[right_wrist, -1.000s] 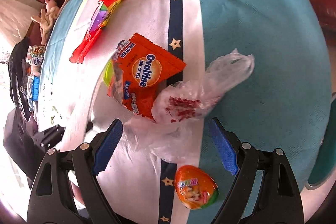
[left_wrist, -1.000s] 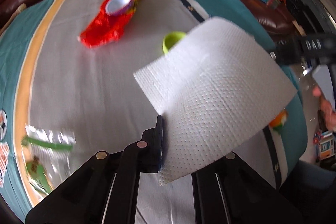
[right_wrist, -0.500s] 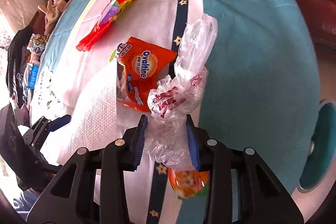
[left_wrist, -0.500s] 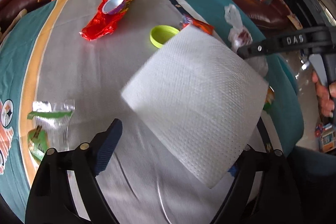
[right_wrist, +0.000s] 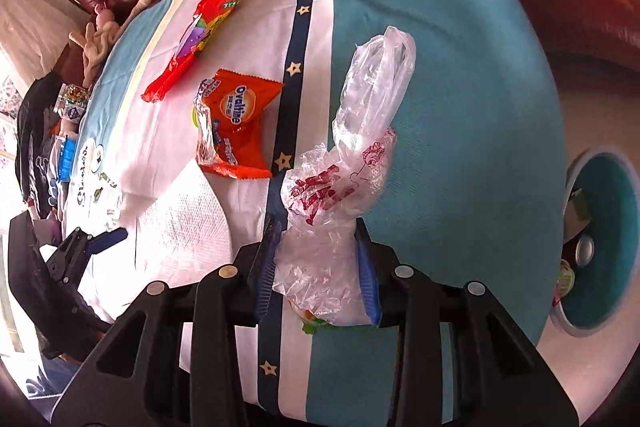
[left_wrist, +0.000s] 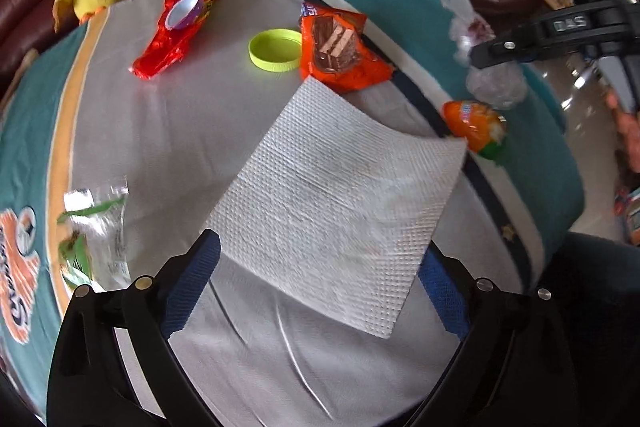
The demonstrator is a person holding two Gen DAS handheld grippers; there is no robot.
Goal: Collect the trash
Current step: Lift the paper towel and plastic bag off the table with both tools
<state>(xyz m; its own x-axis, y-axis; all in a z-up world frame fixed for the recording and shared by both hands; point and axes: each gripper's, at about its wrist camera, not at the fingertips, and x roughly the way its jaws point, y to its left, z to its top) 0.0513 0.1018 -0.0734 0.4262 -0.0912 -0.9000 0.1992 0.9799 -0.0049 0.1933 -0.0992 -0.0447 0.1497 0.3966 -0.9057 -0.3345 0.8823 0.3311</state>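
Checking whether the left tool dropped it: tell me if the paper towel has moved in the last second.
Yes. The paper towel has come out of the left tool, now open, and lies flat on the tablecloth, one corner by the Ovaltine wrapper.

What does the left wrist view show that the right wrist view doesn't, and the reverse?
Left wrist only: the lime bottle cap, the orange toy egg in full, the clear green-printed wrapper. Right wrist only: the teal bin beside the table, the right gripper shut on the plastic bag. Both: paper towel, Ovaltine packet, red wrapper.
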